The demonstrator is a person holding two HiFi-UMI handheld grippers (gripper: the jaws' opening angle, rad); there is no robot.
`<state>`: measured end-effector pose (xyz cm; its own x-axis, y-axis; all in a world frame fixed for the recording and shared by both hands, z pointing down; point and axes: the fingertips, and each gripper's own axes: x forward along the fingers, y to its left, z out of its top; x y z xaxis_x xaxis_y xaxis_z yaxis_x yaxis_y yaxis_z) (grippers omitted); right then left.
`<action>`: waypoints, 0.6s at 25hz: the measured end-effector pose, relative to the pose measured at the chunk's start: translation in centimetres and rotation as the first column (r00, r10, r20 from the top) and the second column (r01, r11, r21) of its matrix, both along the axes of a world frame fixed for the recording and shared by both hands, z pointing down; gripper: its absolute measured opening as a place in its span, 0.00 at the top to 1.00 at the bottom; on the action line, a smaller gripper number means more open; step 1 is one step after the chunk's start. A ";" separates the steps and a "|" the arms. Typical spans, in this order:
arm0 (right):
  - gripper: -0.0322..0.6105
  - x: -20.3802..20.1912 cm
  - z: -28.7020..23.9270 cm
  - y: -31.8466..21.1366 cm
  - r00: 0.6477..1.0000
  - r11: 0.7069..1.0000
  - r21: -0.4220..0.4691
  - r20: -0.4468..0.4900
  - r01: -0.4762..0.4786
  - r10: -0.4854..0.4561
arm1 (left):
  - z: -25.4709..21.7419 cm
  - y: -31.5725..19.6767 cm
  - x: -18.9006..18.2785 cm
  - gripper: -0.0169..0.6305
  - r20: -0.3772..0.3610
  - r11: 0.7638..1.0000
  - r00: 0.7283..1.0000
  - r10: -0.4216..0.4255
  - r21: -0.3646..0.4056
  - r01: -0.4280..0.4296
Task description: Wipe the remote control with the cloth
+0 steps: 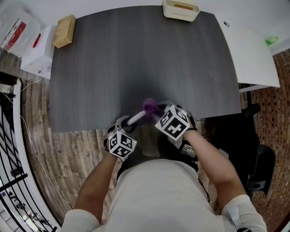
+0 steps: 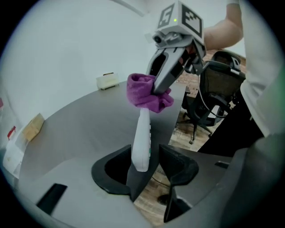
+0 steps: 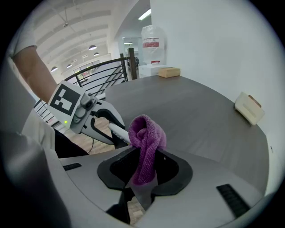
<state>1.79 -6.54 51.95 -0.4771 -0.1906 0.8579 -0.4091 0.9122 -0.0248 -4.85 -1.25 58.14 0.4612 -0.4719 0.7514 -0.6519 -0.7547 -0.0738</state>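
The remote control (image 2: 141,138) hung slanted just above the near edge of the gray table (image 1: 136,59). Its lower end sat between the jaws of my left gripper (image 2: 149,171), which stood apart with a gap on one side. My right gripper (image 3: 143,173) was clamped on the purple cloth (image 3: 144,133), which was bunched over the remote's far end.

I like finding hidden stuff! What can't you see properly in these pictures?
- The remote, far tip: left gripper view, wrapped in the purple cloth.
- Its buttons: head view, too small; left gripper view shows them only edge-on.
- Most of the remote: right gripper view, behind the purple cloth.
- Cream box: head view, cut off by the top edge.
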 end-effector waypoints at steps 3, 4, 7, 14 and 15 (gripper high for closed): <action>0.78 0.6 0.0 0.0 1.000 1.000 -0.010 0.007 -0.027 0.027 | -0.4 -0.2 0.1 0.81 -0.019 1.000 1.000 0.001 0.001 -0.001; 0.78 0.9 0.0 -0.1 0.999 0.999 -0.010 0.009 -0.043 0.043 | -1.1 -0.4 0.2 0.81 -0.019 1.000 1.000 0.000 0.027 0.000; 0.78 2.2 -0.1 -0.6 0.995 0.996 -0.001 0.009 -0.094 0.094 | -4.8 -1.3 1.2 0.81 -0.029 0.987 0.999 0.017 0.161 -0.012; 0.78 4.1 -0.1 -1.3 0.996 0.997 0.006 -0.046 -0.072 0.072 | -7.9 -1.6 4.1 0.81 0.135 0.923 0.976 0.170 0.324 -0.206; 0.78 4.7 -0.1 -2.0 0.995 0.997 0.020 -0.061 -0.075 0.076 | -7.9 -1.5 4.2 0.81 0.166 0.915 0.968 0.189 0.329 -0.235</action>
<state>6.51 -8.49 51.82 -0.4067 -0.2394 0.8816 -0.4773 0.8785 0.0183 -0.63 -2.74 50.28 0.4898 -0.6131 0.6199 -0.4475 -0.7870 -0.4248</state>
